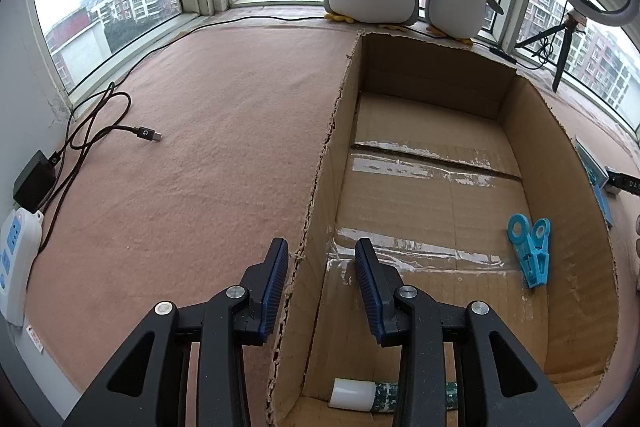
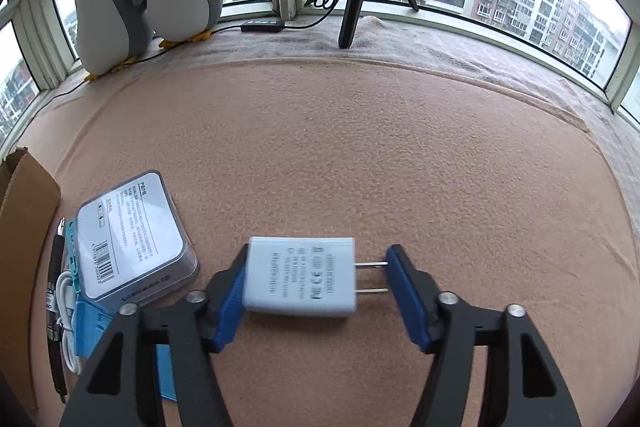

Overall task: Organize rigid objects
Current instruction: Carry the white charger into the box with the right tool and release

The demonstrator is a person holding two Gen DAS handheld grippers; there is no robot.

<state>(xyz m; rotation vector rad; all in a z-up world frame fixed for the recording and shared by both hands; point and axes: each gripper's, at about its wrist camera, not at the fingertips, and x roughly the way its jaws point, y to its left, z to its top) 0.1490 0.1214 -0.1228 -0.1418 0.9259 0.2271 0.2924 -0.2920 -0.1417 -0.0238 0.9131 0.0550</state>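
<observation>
1. The cardboard box [image 1: 552, 163] wall is clamped by the left gripper [image 1: 320, 291], apparently to steady it.
2. The white adapter [image 2: 300, 277], lying on the pink cloth [image 2: 360, 147], is grasped endwise by the right gripper [image 2: 316, 285], one pad on its body, the other at its prongs.
3. A blue clip [image 1: 530, 251] is already boxed.

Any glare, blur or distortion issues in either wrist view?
Left wrist: strong fisheye bowing of the brown cardboard box; clear tape strips on its floor throw glare; windows blown out white. Right wrist: same bowing, sky overexposed; the white plug-in charger is slightly soft at its near edge, its print still partly legible. Diffuse daylight, only faint shadows.
</observation>
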